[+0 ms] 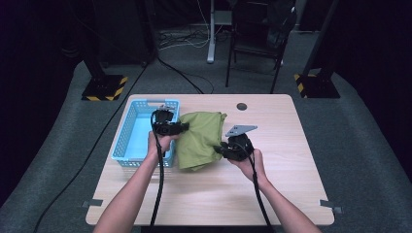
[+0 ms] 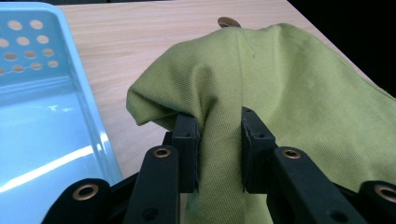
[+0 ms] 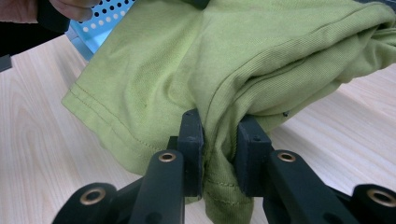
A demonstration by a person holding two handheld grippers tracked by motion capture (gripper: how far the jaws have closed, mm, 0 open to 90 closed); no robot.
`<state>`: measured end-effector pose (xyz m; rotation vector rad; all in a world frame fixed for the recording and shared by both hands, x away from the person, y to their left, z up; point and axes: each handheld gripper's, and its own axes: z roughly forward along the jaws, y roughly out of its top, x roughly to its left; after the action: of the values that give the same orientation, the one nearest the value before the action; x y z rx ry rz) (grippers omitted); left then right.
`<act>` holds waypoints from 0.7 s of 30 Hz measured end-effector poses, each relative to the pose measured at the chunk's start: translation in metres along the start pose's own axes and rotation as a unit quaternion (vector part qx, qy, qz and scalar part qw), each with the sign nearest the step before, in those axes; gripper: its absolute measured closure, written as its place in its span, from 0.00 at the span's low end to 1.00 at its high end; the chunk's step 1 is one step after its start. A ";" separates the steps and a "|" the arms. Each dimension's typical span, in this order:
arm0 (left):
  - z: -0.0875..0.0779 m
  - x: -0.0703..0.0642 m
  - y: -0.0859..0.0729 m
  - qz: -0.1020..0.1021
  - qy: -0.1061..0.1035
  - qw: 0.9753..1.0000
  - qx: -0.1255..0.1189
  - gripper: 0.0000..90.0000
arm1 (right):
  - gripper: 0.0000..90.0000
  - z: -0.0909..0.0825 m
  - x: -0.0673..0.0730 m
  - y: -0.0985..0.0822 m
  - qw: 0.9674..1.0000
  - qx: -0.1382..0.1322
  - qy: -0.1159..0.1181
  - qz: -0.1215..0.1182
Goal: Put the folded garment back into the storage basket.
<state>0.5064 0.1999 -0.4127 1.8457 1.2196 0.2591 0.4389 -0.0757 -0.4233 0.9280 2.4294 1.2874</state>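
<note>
A green garment (image 1: 199, 138) hangs bunched between the two claws above the wooden tabletop (image 1: 272, 189), just right of a light blue perforated basket (image 1: 127, 133) that stands at the tabletop's left side; in the high view the cloth's lower folds droop toward the wood, though whether they rest on it I cannot tell. The left claw (image 1: 182, 127) is clamped on the garment's left edge, beside the basket's right wall; in the left gripper view (image 2: 219, 140) a thick fold of the ribbed green fabric is pinched between its two black jaws, and the cloth (image 2: 289, 93) billows up and away to the right, while the basket's smooth floor (image 2: 42, 126) lies to the left. The right claw (image 1: 219, 149) is closed on the garment's right side, with the grey three-cornered plate on top of it; in the right gripper view (image 3: 219, 144) its jaws squeeze a gathered fold near a stitched hem, and the garment (image 3: 187, 60) spreads up and across, its hemmed edge hanging low over the bare wood. Far in that view's top left corner a hand (image 3: 70, 7) shows against the basket's dotted wall (image 3: 105, 18); a small round dark hole (image 1: 241, 106) sits in the tabletop near its far edge, beyond the garment.
</note>
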 end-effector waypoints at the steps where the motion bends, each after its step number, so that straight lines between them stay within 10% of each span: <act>1: -0.001 0.001 0.000 0.000 0.001 1.000 0.000 0.80 | 0.83 0.000 0.000 0.001 1.000 0.000 0.001 -0.001; 21: -0.015 0.013 0.004 -0.005 0.008 1.000 -0.005 0.80 | 0.83 0.009 0.006 0.016 1.000 -0.004 0.011 -0.014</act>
<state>0.5066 0.2180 -0.4044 1.8318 1.2355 0.2754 0.4453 -0.0592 -0.4151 0.8806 2.4428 1.3029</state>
